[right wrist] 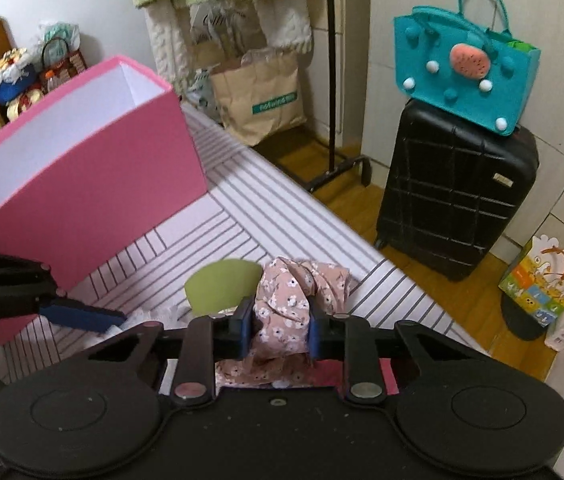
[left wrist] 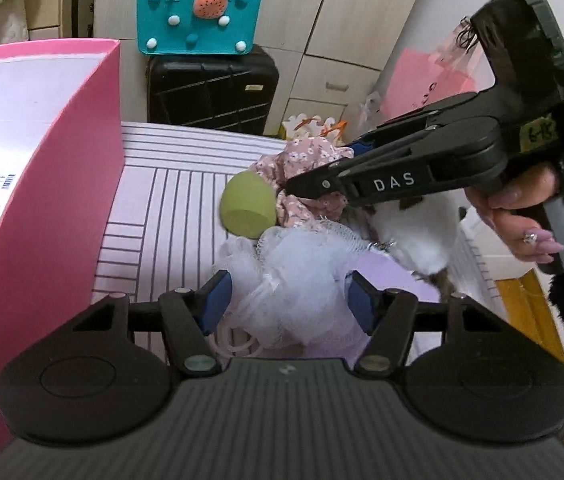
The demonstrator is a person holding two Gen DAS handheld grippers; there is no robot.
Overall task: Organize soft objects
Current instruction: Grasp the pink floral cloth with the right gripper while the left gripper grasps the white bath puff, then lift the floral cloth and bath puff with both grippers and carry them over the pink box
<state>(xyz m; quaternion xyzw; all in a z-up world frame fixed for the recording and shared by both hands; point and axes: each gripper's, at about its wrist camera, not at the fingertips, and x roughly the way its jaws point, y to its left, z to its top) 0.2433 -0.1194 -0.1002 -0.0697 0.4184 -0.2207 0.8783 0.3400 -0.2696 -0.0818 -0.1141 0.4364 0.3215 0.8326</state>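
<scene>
A white mesh pouf [left wrist: 294, 276] lies on the striped bed cover [left wrist: 170, 200]. My left gripper [left wrist: 290, 302] is shut on it, the mesh filling the gap from pad to pad. Behind the pouf sit a green egg-shaped soft thing [left wrist: 248, 204] and a pink floral cloth [left wrist: 306, 156]. My right gripper [right wrist: 280, 330] is shut on the floral cloth [right wrist: 282, 308], which bunches up between its blue pads. In the left wrist view the right gripper [left wrist: 318, 172] reaches in from the right, held by a hand [left wrist: 522, 216]. The green thing [right wrist: 222, 284] lies just left of the cloth.
A tall pink box [right wrist: 102, 184] with a white inside stands open at the left of the bed. A white furry item [left wrist: 414, 232] lies right of the pouf. Beyond the bed edge stand a black suitcase [right wrist: 454, 200] bearing a teal bag [right wrist: 462, 68], and a paper bag [right wrist: 258, 96].
</scene>
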